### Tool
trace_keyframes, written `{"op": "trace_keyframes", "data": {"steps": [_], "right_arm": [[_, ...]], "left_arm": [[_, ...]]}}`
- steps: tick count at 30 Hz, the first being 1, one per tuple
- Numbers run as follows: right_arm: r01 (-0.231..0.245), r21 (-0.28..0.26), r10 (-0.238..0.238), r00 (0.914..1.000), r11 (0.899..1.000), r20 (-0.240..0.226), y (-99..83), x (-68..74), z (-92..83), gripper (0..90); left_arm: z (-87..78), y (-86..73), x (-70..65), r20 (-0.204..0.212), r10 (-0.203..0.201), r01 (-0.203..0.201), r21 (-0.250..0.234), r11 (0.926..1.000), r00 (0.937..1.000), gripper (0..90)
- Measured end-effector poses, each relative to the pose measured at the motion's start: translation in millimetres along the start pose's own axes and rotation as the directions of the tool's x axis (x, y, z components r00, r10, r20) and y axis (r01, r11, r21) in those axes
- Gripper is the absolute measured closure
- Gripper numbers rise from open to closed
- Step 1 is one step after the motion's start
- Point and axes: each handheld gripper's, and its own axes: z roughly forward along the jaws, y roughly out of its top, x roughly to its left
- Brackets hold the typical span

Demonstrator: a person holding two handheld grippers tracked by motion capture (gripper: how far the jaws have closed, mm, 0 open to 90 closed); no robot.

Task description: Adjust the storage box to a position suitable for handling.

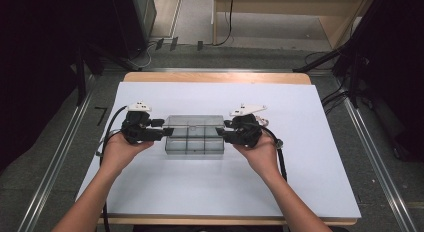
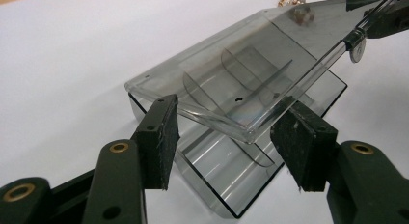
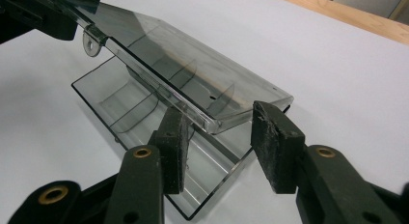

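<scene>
Our left hand-held gripper (image 1: 162, 128) sits at the left short end of a smoky clear compartment box (image 1: 194, 135), its pads (image 2: 159, 139) straddling the corner of the raised lid (image 2: 231, 84); whether they press on it we cannot tell. Our right hand-held gripper (image 1: 223, 130) mirrors this at the right end, its pads (image 3: 275, 147) astride the lid's (image 3: 193, 74) other corner, contact equally unclear. The box lies mid-tabletop on a white sheet (image 1: 300, 167), its long axis running gripper to gripper, each hand equally near its own end. The lid tilts up off the divided tray (image 2: 226, 171). What lies in the compartments is hard to make out through the tinted plastic.
</scene>
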Motion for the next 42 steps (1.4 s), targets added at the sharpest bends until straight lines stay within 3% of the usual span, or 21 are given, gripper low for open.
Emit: {"op": "trace_keyframes", "data": {"steps": [6,25,42], "right_arm": [[-0.003,-0.013,0.003,1.0,1.0,0.004,5.9,-3.7,1.1,60.7],[-0.017,-0.025,0.018,0.9998,1.0,0.01,18.0,-12.8,7.3,63.1],[-0.032,-0.029,0.032,0.9993,0.999,0.02,26.5,-18.8,11.6,64.5]], "left_arm": [[-1.1,5.3,2.5,0.0,-0.009,0.009,-0.024,0.9997,1.0,46.0],[-0.8,18.3,11.9,0.012,-0.026,0.026,-0.036,0.999,0.9996,50.0],[3.2,26.5,19.7,-0.004,-0.031,0.031,-0.039,0.9987,0.9995,56.1]]}}
